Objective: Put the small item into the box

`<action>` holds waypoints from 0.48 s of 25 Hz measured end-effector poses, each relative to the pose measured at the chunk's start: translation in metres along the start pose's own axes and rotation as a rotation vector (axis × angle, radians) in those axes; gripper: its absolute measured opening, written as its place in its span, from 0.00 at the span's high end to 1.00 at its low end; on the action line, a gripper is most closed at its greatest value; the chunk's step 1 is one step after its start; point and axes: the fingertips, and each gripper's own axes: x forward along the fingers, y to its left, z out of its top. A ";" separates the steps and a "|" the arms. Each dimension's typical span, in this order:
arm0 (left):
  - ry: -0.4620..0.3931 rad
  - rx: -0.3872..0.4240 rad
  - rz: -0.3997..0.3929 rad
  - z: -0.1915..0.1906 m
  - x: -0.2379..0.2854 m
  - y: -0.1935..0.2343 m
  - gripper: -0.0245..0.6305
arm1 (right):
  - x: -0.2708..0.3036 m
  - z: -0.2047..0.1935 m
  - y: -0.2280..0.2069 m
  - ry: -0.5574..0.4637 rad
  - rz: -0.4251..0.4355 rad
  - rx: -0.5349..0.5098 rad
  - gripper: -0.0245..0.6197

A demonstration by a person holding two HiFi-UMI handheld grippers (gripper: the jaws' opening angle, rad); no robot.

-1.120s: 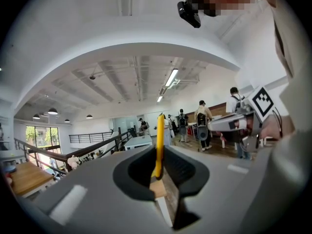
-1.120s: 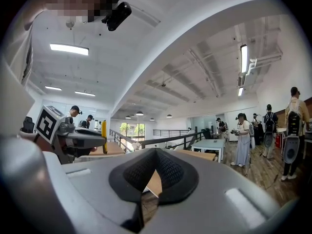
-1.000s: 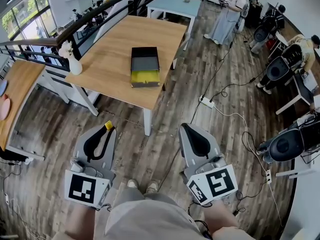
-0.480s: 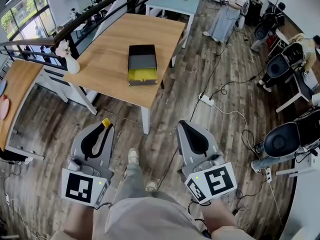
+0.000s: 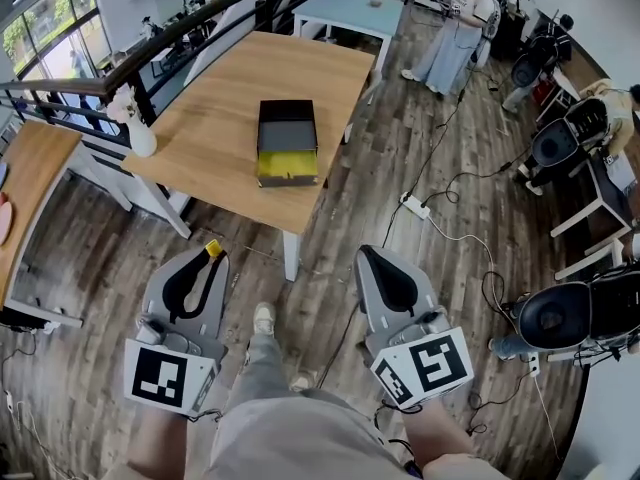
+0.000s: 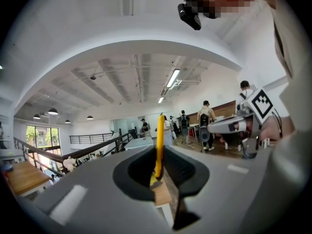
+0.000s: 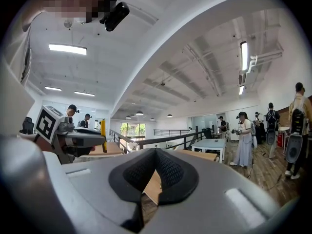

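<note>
A black box (image 5: 287,142) with a yellow inside lies on the wooden table (image 5: 230,108) ahead of me. My left gripper (image 5: 213,253) is shut on a thin yellow item (image 5: 213,249), which sticks up between the jaws as the yellow item (image 6: 159,145) in the left gripper view. That gripper hangs over the floor, short of the table's near edge. My right gripper (image 5: 368,255) is shut with nothing in it, level with the left one. The same yellow item (image 7: 104,135) shows at the left of the right gripper view.
A white vase (image 5: 138,136) with flowers stands on the table's left edge. A blue table (image 5: 348,10) stands behind it, a railing (image 5: 150,53) runs along the left. A power strip (image 5: 415,206) and cables lie on the wood floor. People stand at the far right by office chairs (image 5: 556,140).
The view has shifted forward a little, and the table and box sit slightly nearer. One foot has stepped ahead. Both grippers hold the same pose and state.
</note>
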 end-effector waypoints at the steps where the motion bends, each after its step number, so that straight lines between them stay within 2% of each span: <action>1: 0.004 -0.001 0.000 -0.003 0.007 0.005 0.89 | 0.007 -0.001 -0.002 0.003 0.002 0.000 0.96; 12: 0.023 -0.019 -0.031 -0.016 0.094 0.069 0.89 | 0.110 0.001 -0.031 0.048 -0.008 -0.022 0.96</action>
